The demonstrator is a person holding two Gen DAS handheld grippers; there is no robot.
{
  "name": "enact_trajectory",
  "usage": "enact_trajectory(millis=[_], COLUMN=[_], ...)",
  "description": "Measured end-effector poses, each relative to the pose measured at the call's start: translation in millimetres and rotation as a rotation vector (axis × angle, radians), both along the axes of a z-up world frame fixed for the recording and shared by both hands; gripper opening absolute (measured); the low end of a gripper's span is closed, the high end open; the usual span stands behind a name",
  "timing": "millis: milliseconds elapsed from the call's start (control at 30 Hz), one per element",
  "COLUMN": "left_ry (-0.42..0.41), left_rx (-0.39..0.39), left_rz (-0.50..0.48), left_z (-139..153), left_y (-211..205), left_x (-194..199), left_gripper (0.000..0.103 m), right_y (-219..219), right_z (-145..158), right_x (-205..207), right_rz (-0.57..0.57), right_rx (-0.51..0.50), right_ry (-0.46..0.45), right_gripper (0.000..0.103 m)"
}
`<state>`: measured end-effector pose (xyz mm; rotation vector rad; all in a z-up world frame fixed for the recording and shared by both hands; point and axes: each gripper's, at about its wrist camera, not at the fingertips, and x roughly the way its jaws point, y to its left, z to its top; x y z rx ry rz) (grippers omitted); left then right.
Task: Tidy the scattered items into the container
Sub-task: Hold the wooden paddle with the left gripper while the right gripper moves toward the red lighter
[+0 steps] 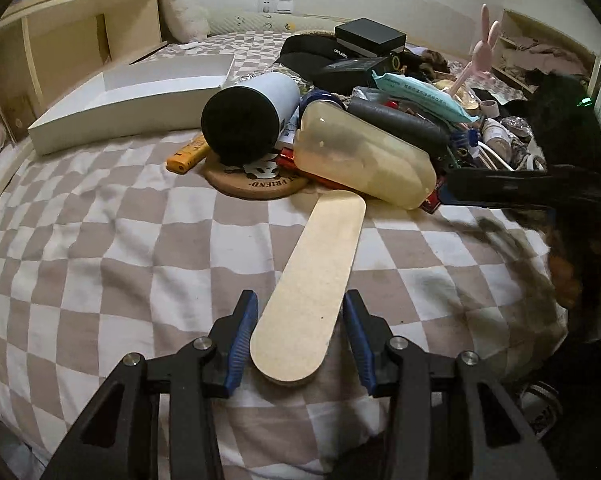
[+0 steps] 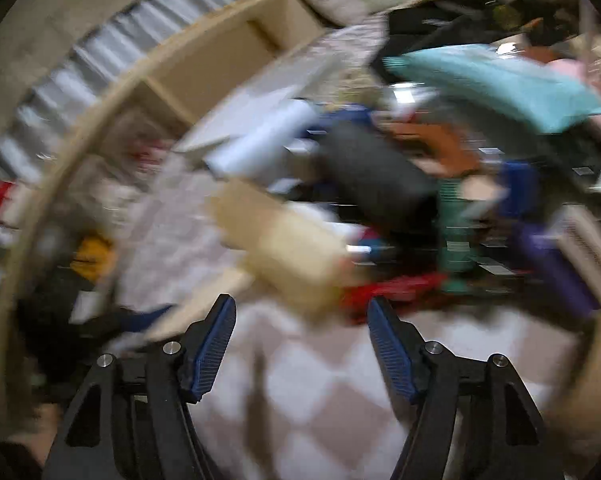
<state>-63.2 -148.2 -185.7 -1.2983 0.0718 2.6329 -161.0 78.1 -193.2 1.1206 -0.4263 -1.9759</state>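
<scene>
A popsicle-shaped item with a cloudy yellow body (image 1: 360, 156) and a flat wooden stick (image 1: 312, 280) lies on the checkered bedspread at the front of a pile of clutter. My left gripper (image 1: 300, 294) is shut on the near end of that stick, a blue pad against each side. The white open box (image 1: 140, 92) sits empty at the back left. The right wrist view is heavily blurred. There my right gripper (image 2: 301, 302) stands open over the bedspread with nothing between its fingers, just in front of the yellow body (image 2: 284, 248).
The pile holds a white-and-black cylinder (image 1: 244, 120), a cork coaster (image 1: 256, 184), an orange tube (image 1: 186, 156), a dark grey roll (image 1: 396, 124), a teal packet (image 1: 416, 96) and black boxes (image 1: 370, 36). A wooden shelf (image 1: 72, 44) stands at the back left. A dark blurred shape (image 1: 500, 190) reaches in from the right.
</scene>
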Motion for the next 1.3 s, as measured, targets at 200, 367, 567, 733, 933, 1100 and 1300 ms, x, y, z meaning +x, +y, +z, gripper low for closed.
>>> enact_trajectory(millis=[200,367,567,733,933,1100,1300], left_ry=[-0.001,-0.006,-0.015,-0.012,-0.012,-0.016,-0.019], left_rx=[-0.002,-0.010,-0.022,-0.032,-0.035,-0.040,-0.058], left_rz=[0.002,0.002,-0.001,-0.001,-0.001,0.000,0.000], left_z=[1,0,-1,-1,-1,-1,-1], left_y=[-2,0,1,2,3,3,5], left_x=[-1,-1,-2,0,1,1,0], left_gripper=[0.044,0.045,0.045,0.046,0.046,0.046,0.047], right_y=[1,5,2,-3,21,39,65], right_z=[21,1,-12,-18,-16,-3,-1], right_x=[10,-25,-54,-39,7,39,35], right_rz=[0.005,-0.015,-0.001,0.029,0.039,0.040,-0.014], right_rx=[0.050,0.070,0.055,0.124,0.085,0.090,0.209], right_ry=[0.081,-0.026,-0.087,-0.134,-0.134,-0.089,-0.042], right_gripper=[0.069,0.069,0.069,0.069,0.069,0.069,0.069])
